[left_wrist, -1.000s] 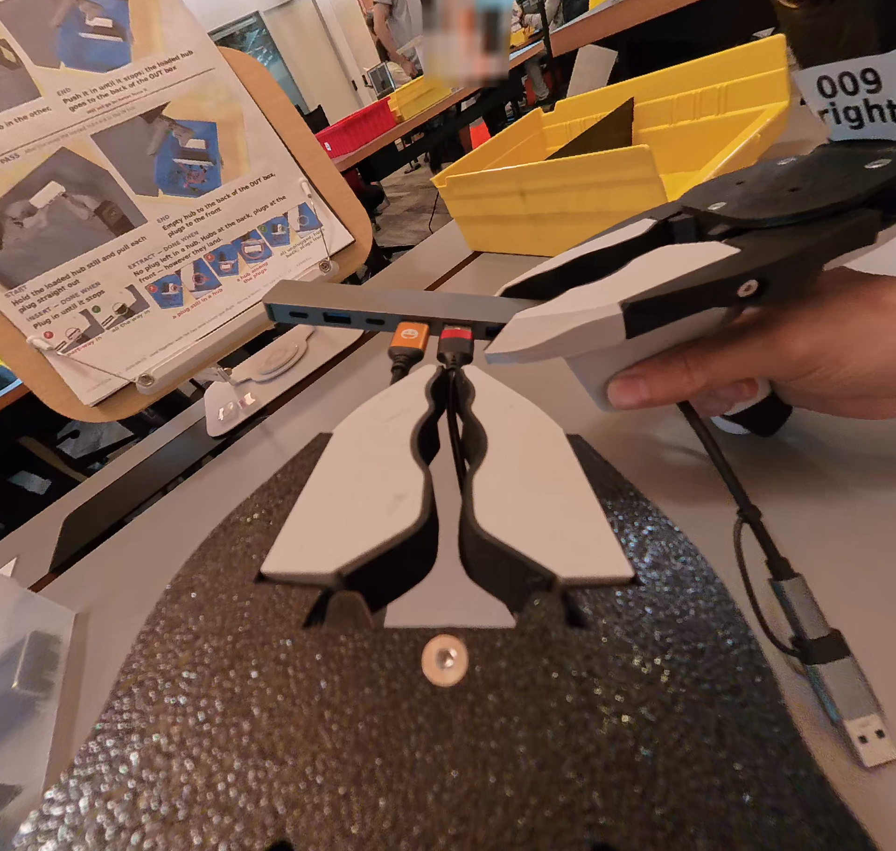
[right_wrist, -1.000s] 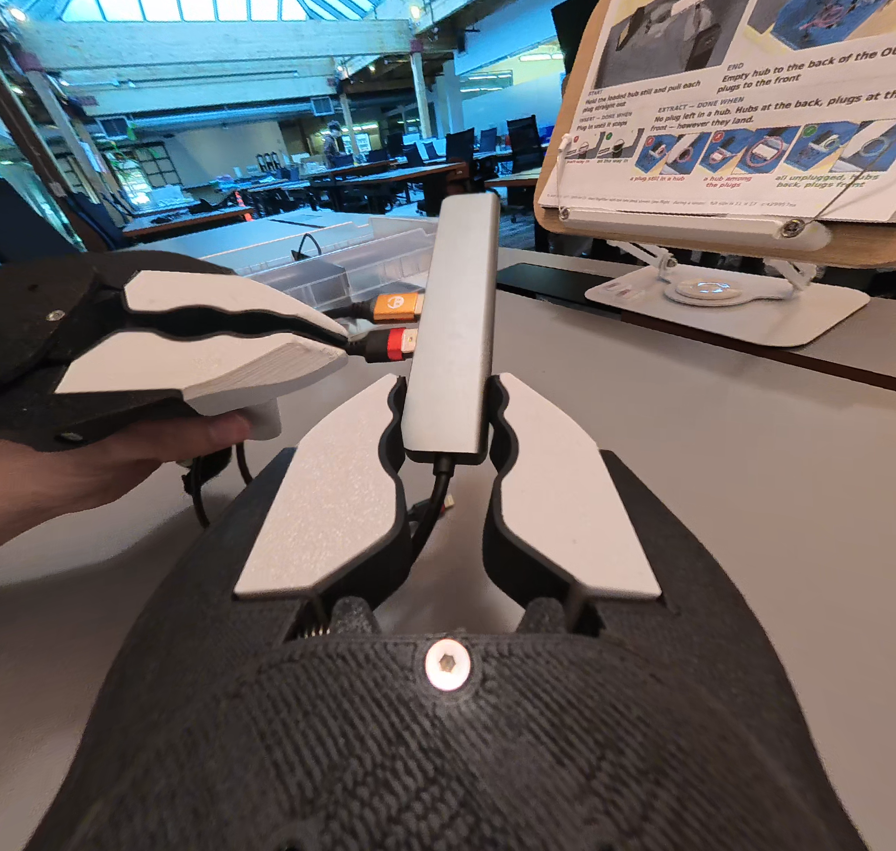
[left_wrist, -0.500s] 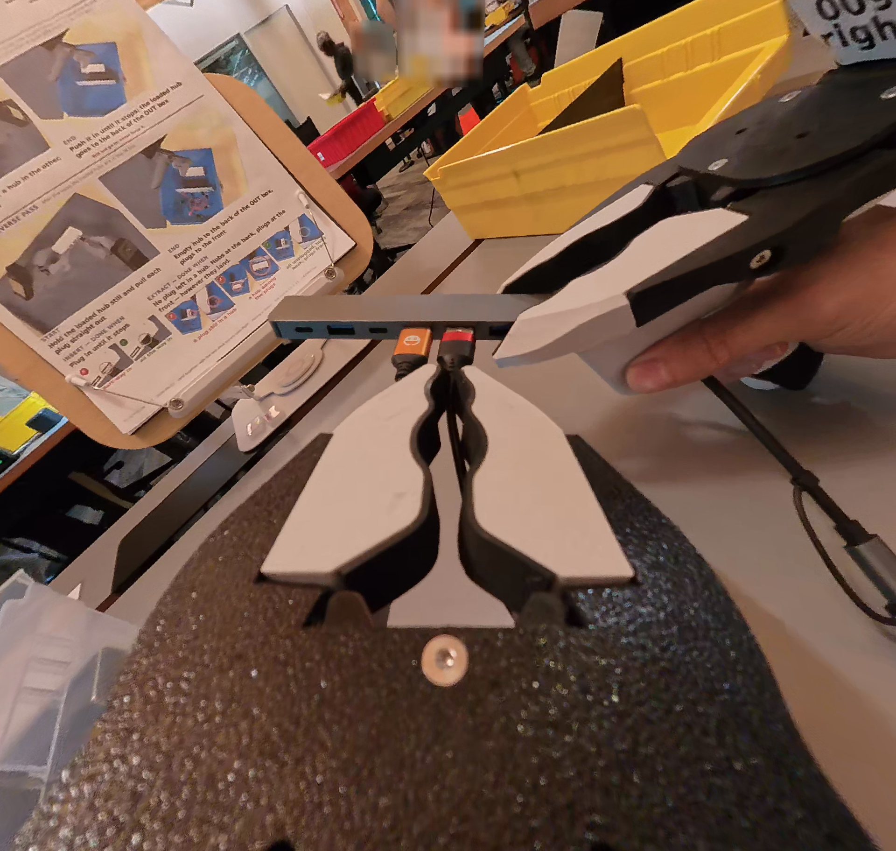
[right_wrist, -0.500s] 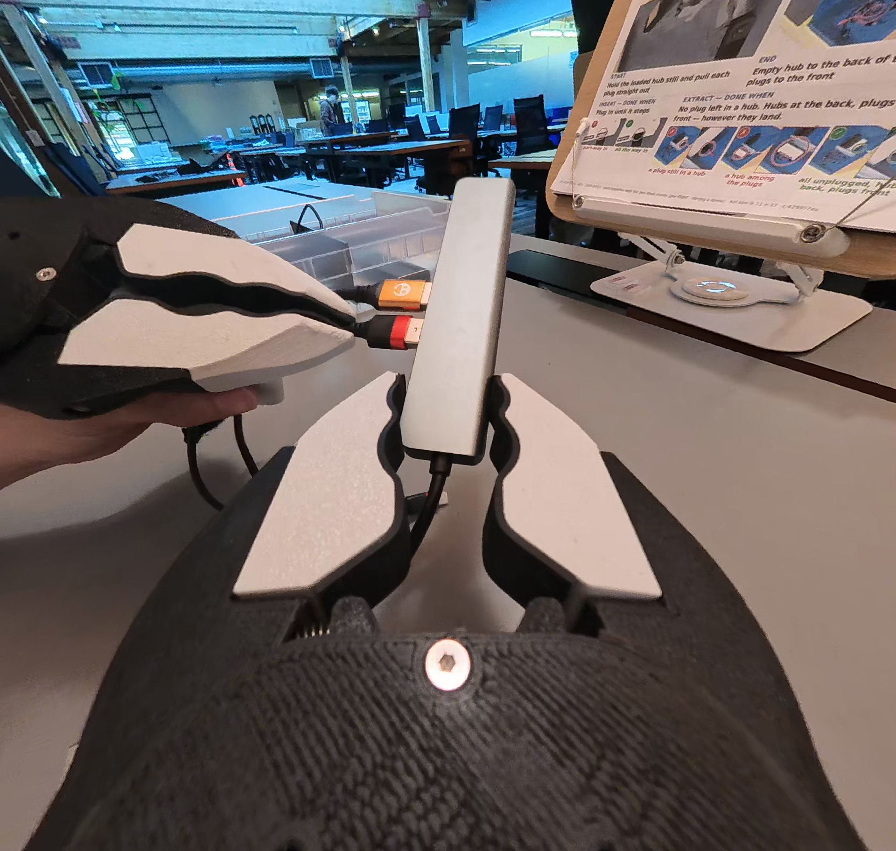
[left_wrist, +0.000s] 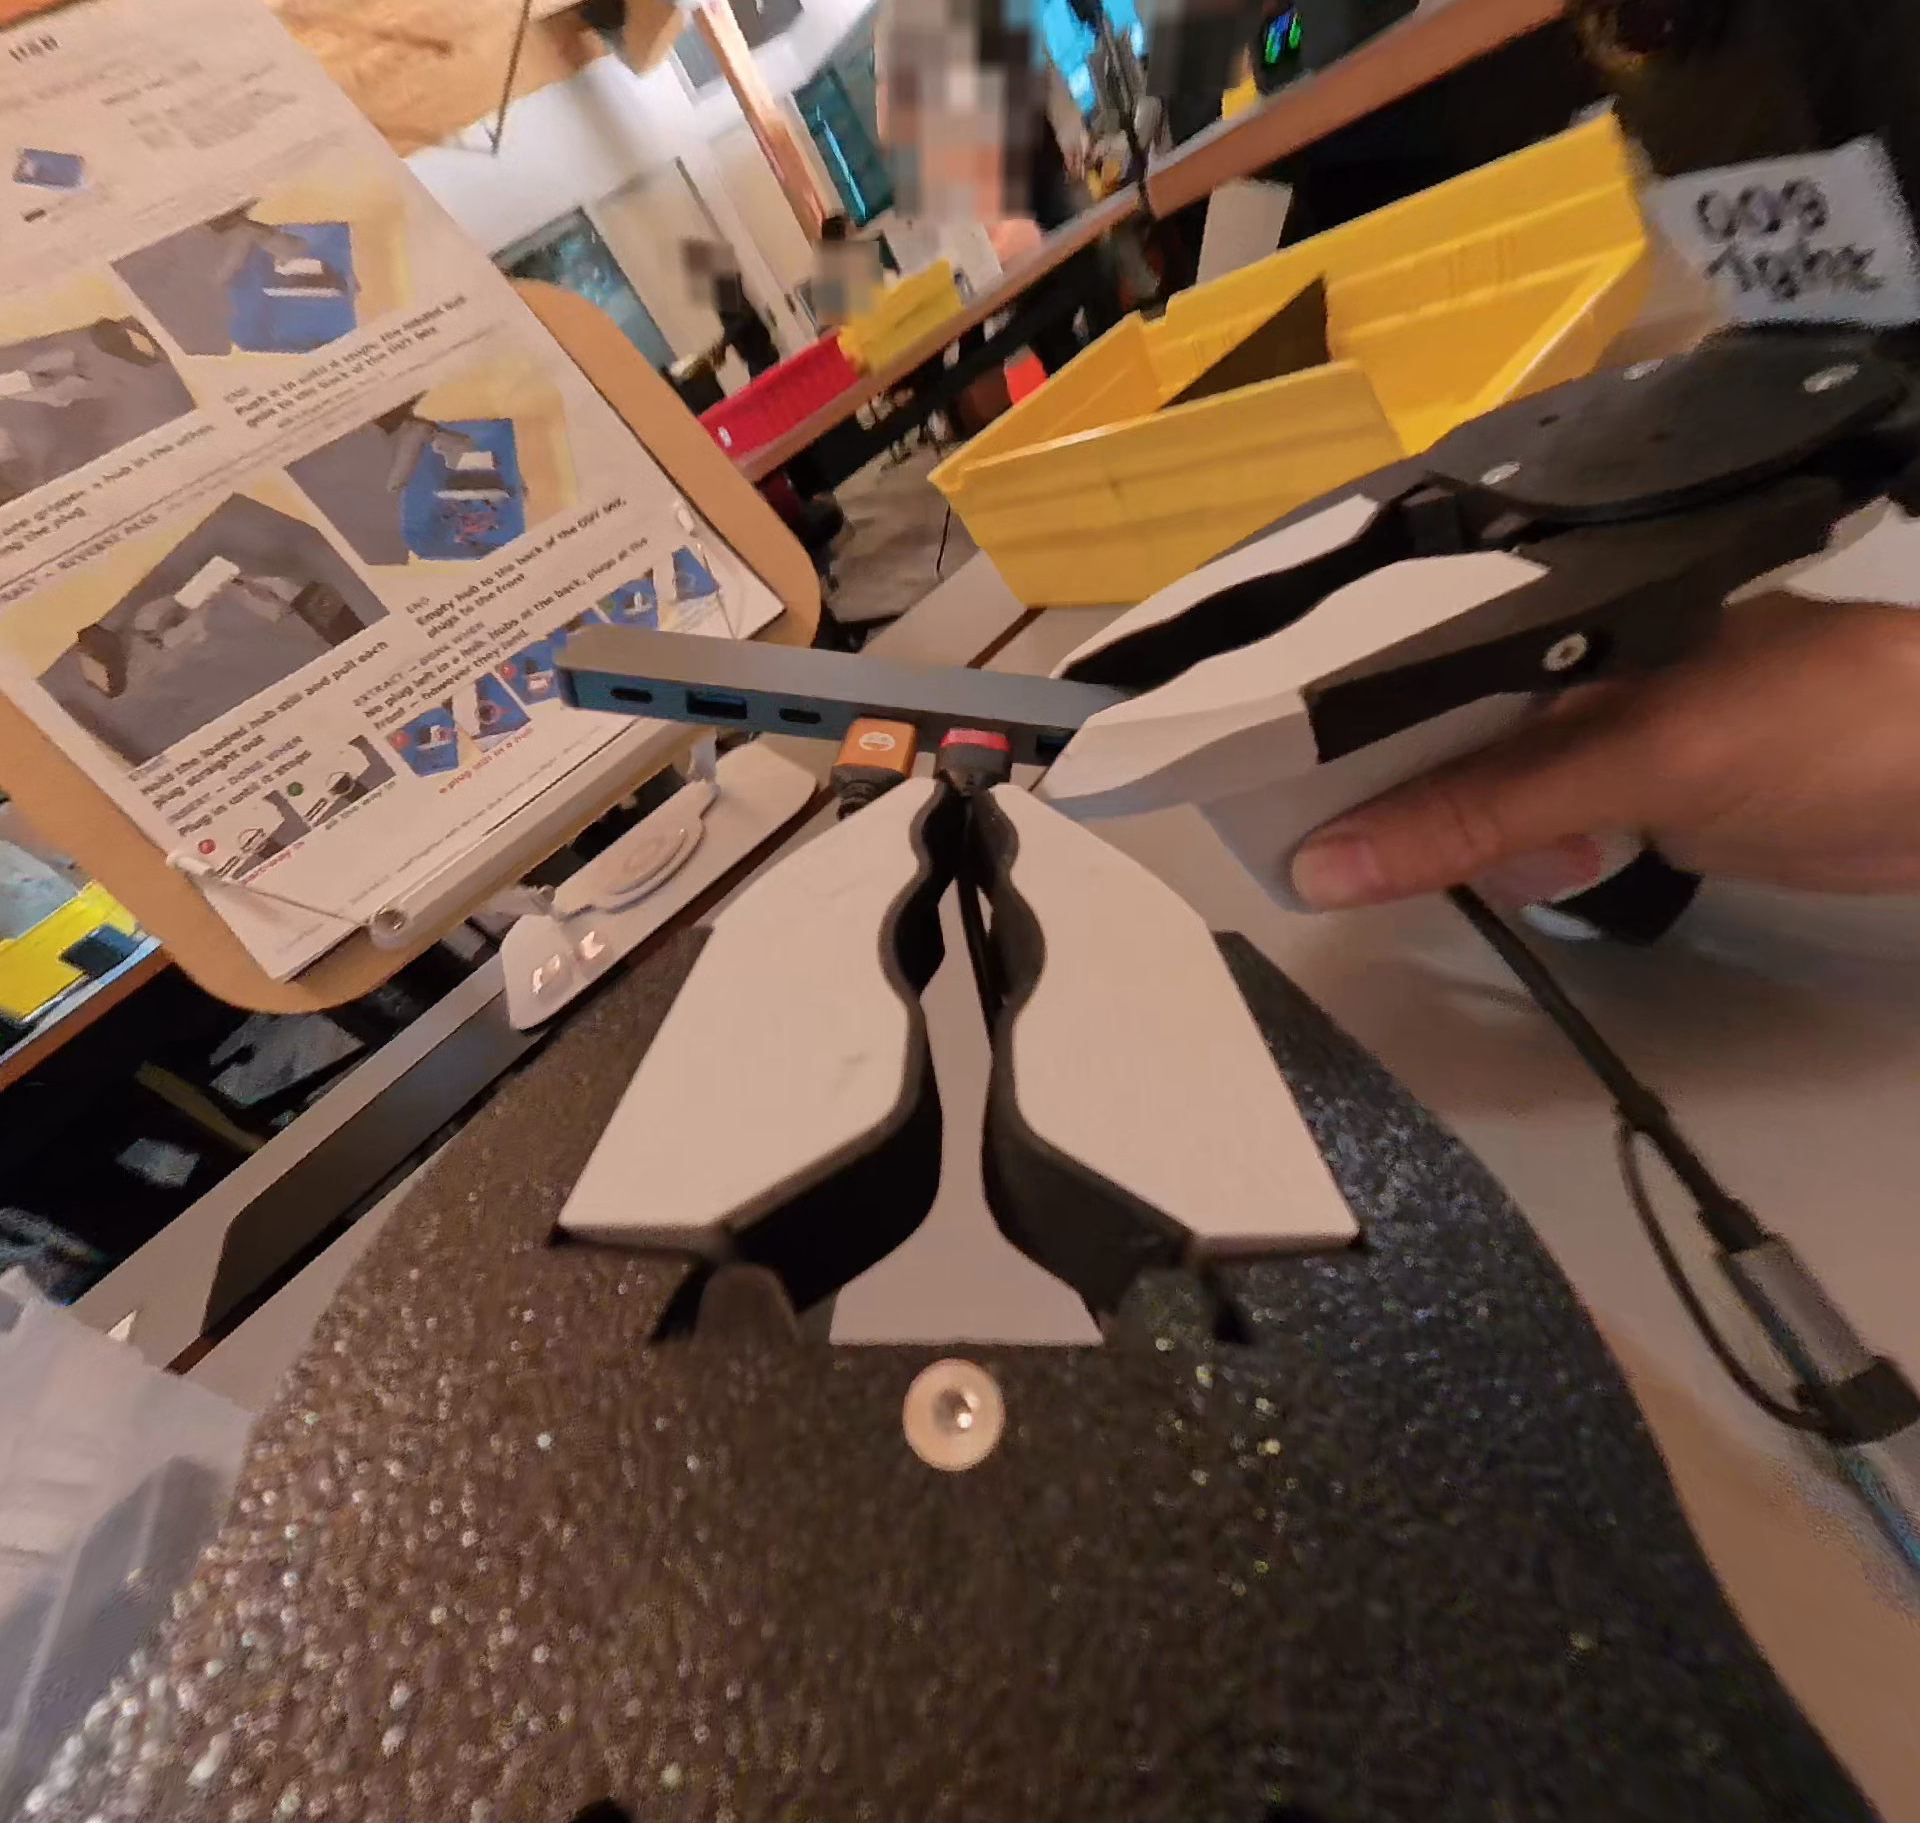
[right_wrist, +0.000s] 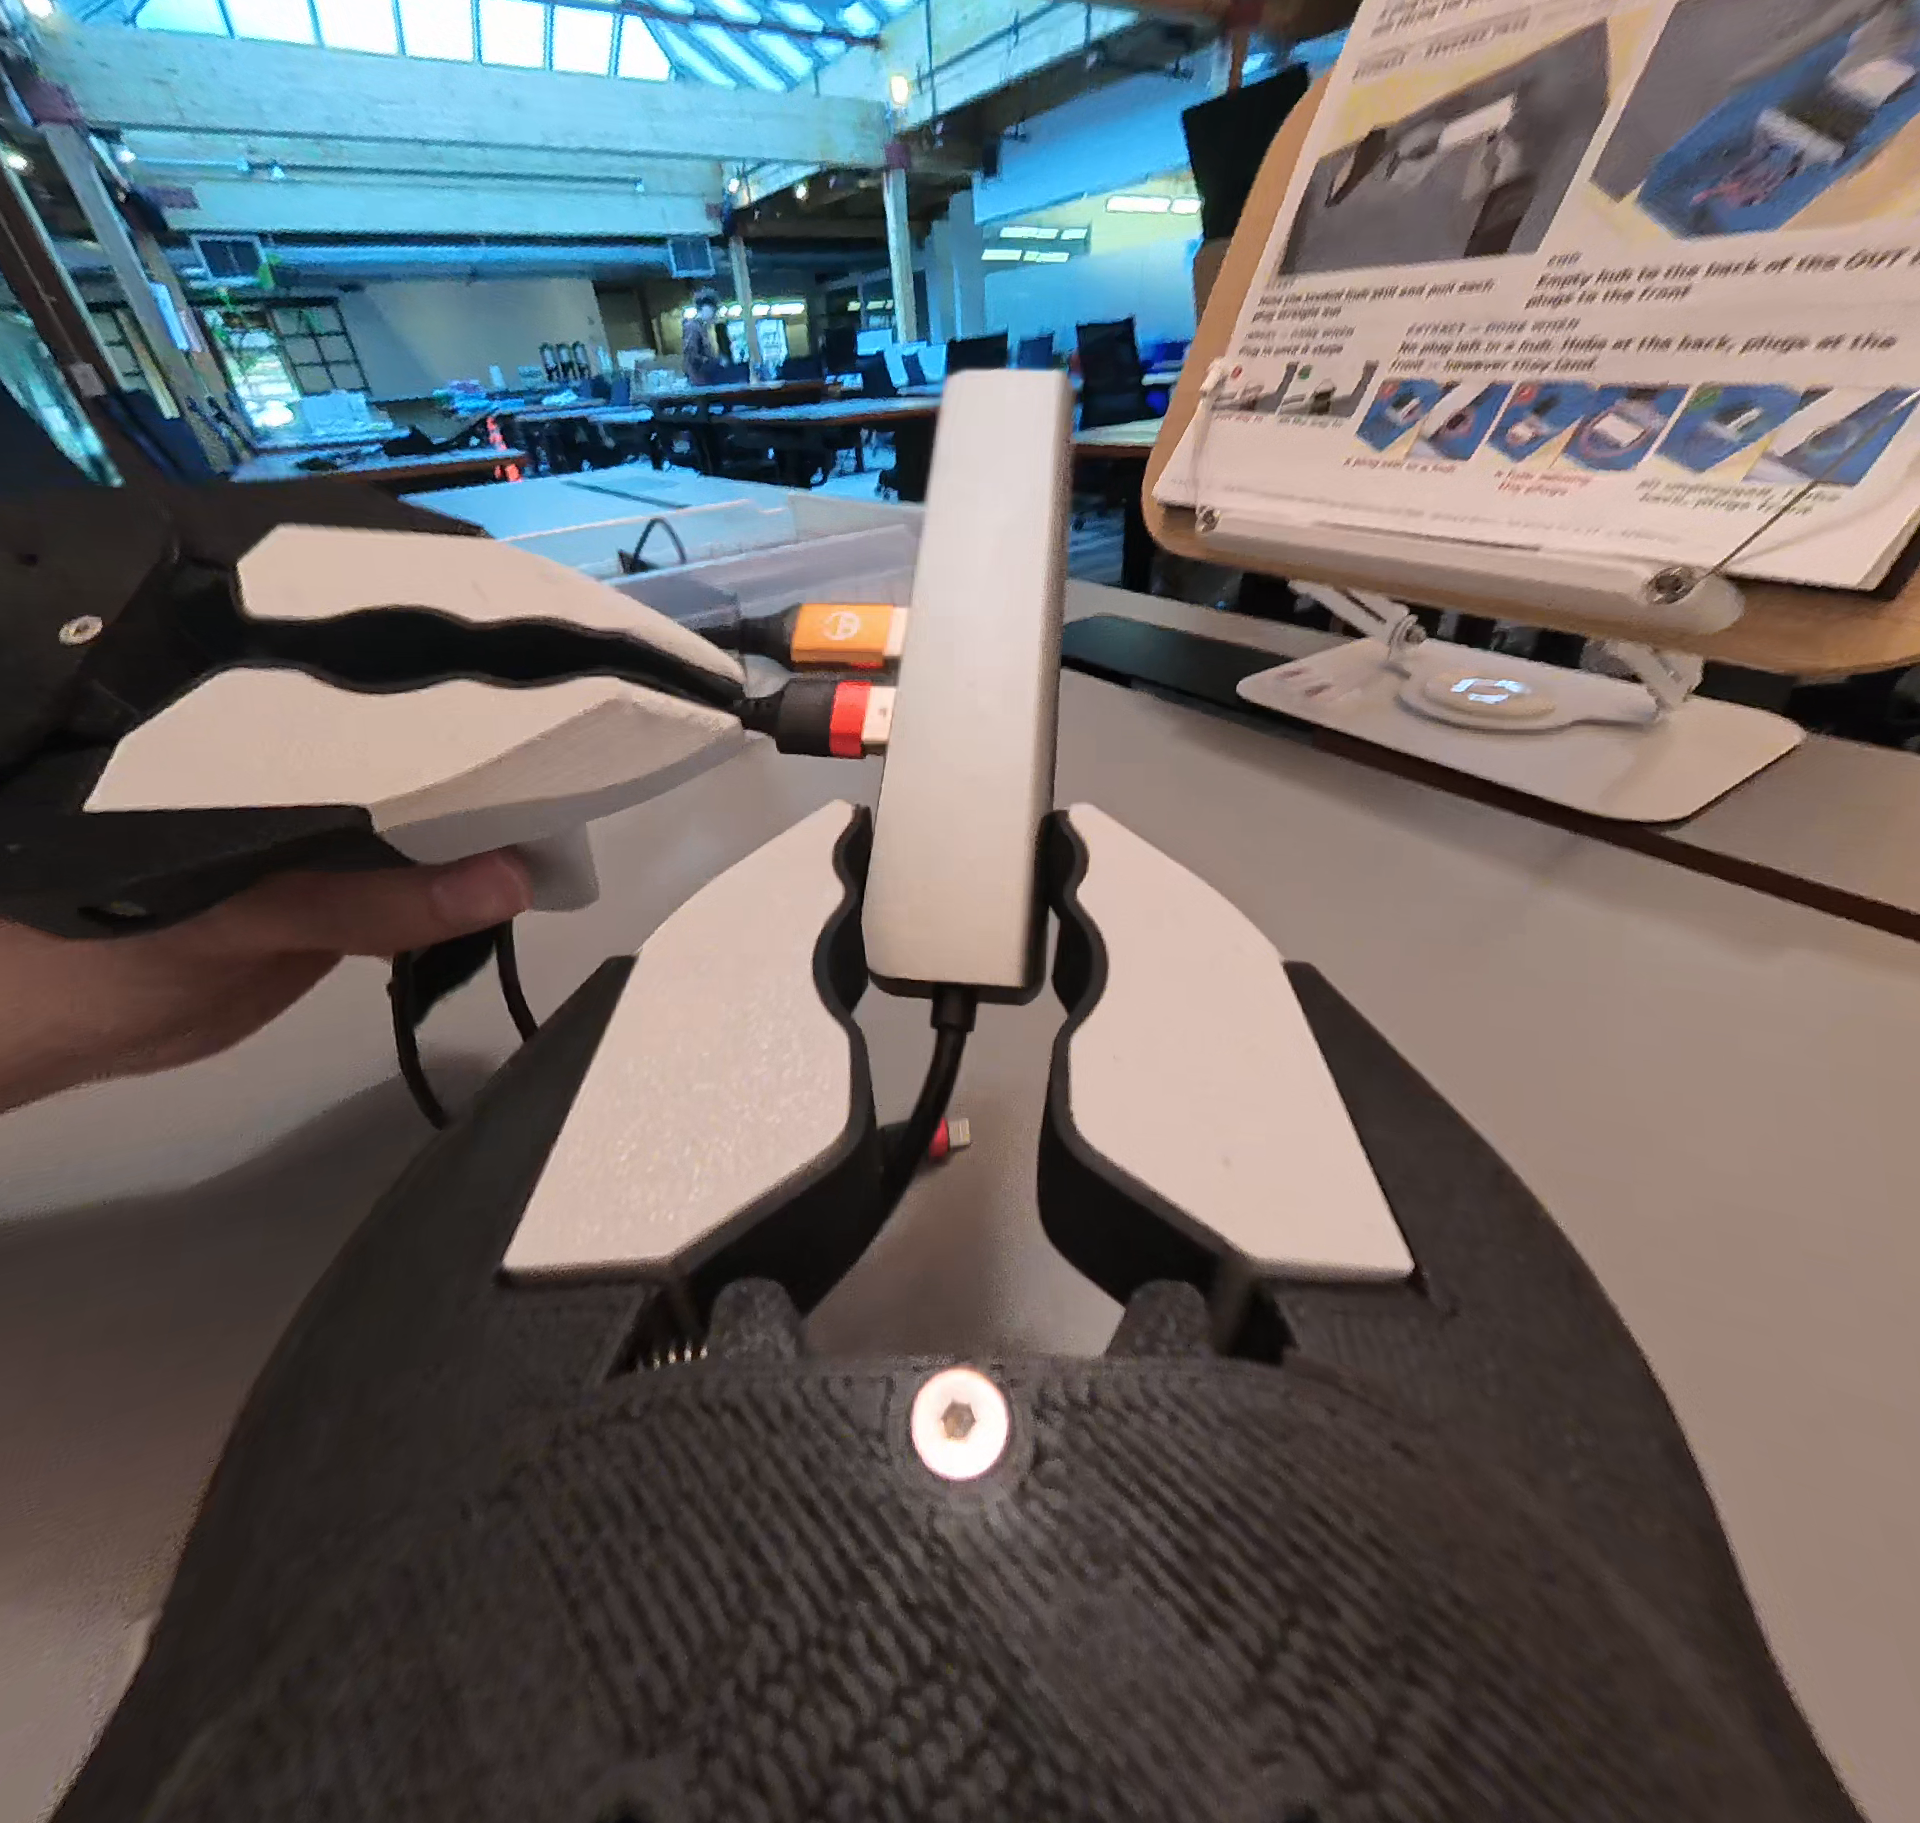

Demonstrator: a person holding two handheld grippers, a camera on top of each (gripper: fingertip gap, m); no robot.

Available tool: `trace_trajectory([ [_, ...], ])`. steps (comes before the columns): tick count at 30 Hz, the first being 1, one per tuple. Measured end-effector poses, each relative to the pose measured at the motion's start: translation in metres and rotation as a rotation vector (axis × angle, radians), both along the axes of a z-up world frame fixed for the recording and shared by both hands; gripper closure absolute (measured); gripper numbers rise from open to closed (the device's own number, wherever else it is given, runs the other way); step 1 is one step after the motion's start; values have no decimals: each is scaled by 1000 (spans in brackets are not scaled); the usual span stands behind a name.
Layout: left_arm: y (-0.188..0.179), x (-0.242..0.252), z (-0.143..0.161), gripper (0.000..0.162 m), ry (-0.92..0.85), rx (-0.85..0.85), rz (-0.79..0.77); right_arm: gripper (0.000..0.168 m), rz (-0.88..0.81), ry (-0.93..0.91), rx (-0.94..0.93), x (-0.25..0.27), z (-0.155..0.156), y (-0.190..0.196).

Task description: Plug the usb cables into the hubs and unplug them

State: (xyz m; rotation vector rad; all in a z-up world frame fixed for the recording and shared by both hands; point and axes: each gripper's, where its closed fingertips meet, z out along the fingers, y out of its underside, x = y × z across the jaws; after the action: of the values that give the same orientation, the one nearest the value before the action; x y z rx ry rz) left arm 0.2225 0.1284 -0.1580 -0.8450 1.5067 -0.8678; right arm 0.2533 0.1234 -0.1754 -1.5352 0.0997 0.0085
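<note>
While my right gripper [right_wrist: 956, 900] pinches the near end of the grey USB hub [right_wrist: 971, 672] and holds it up off the counter [right_wrist: 1455, 994], my left gripper [left_wrist: 961, 817] is pressed together on the black cable just behind the red plug [left_wrist: 974, 750]. That plug sits in a side port of the hub; in the right wrist view a little of its metal shell shows between the red collar and the hub, so I judge it not fully seated. The orange plug [left_wrist: 878, 745] sits in the next port, untouched.

I expect the hub to handle as a light, rigid bar: smooth, flat-sided, with squared edges, probably metal. It could slip or twist between the pads if I push off-axis, so holding across its flat faces near the tail cable suits it. The plugs are small, hard blocks with glossy collars; the cable behind them looks braided and limp. Holding the cord gives poor control when pushing, since it may buckle, so I would rather take the red plug by its hard body. The hub's own tail cable [left_wrist: 1558, 1025] trails slack onto the matte grey counter. A yellow plastic bin [left_wrist: 1299, 443] stands well behind.
</note>
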Motion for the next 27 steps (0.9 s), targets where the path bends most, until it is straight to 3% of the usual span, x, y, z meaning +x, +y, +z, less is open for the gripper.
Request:
trace_trajectory([
  [12,-12,0,4,160,-72,-265,-93,133,-23,-6,132,3,14,-7],
  [27,-5,3,-2,160,-9,-585,-57,133,-88,-72,163,4,18,-9],
])
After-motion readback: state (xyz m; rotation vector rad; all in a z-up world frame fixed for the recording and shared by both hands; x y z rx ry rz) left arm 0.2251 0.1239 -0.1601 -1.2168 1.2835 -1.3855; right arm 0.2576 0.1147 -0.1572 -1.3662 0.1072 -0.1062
